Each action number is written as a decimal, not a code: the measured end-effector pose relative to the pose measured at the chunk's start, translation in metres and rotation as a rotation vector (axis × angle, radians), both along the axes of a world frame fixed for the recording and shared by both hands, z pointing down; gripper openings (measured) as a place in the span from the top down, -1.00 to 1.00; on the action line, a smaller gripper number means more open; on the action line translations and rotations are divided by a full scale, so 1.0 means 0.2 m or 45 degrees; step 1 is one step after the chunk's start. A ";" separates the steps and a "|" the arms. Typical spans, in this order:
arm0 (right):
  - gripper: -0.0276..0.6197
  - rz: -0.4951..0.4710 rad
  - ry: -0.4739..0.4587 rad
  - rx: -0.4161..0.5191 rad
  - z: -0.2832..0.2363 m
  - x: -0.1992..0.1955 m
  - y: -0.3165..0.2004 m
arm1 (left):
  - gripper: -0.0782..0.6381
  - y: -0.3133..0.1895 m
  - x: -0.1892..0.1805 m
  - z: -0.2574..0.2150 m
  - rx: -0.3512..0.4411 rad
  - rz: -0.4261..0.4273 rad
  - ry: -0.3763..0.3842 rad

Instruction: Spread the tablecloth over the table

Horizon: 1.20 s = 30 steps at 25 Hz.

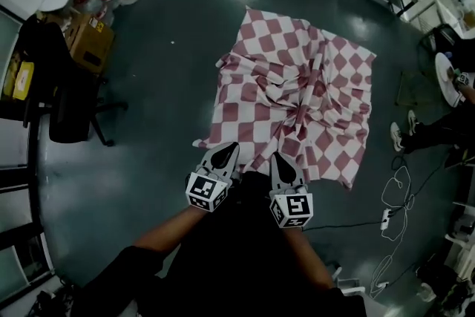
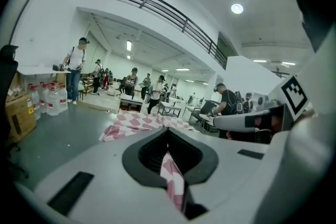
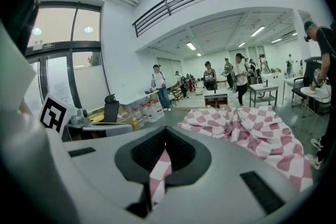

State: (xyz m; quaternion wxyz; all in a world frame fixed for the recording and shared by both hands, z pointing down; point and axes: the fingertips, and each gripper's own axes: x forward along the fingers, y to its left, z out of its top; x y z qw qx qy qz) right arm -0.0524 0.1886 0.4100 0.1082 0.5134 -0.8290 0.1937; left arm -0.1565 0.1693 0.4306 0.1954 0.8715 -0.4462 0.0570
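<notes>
— Where's the checked tablecloth (image 1: 297, 96)?
— Ahead of us, rumpled; prob. over the table, which we can't see.
— Grippers?
— Left gripper (image 1: 230, 152) & right gripper (image 1: 278, 159) each clamp its near edge, side by side, so we can tug wrinkles flat.

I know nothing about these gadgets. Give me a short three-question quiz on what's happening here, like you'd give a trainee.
1. True or false: the left tongs are empty.
2. Which pattern does the tablecloth have? A) blue stripes B) red-and-white checks C) plain green
3. Fill in: the right tongs are shut on an edge of the ____.

Key: 1 false, they pinch the tablecloth too; 2 B; 3 tablecloth.
</notes>
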 end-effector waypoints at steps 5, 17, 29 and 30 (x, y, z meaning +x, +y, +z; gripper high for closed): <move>0.87 -0.124 0.100 -0.003 0.22 -0.03 -0.20 | 0.75 -0.08 0.02 0.25 -0.034 -0.021 -0.152; 0.87 -0.213 0.393 -0.425 1.22 -0.14 -0.37 | 0.75 -0.19 -0.07 0.93 -0.298 0.023 -0.239; 0.87 -0.207 0.544 -0.552 1.47 -0.24 -0.34 | 0.75 -0.21 -0.12 1.36 -0.534 0.109 -0.413; 0.87 -0.209 0.519 -0.553 1.47 -0.27 -0.32 | 0.75 -0.21 -0.16 1.36 -0.538 0.093 -0.410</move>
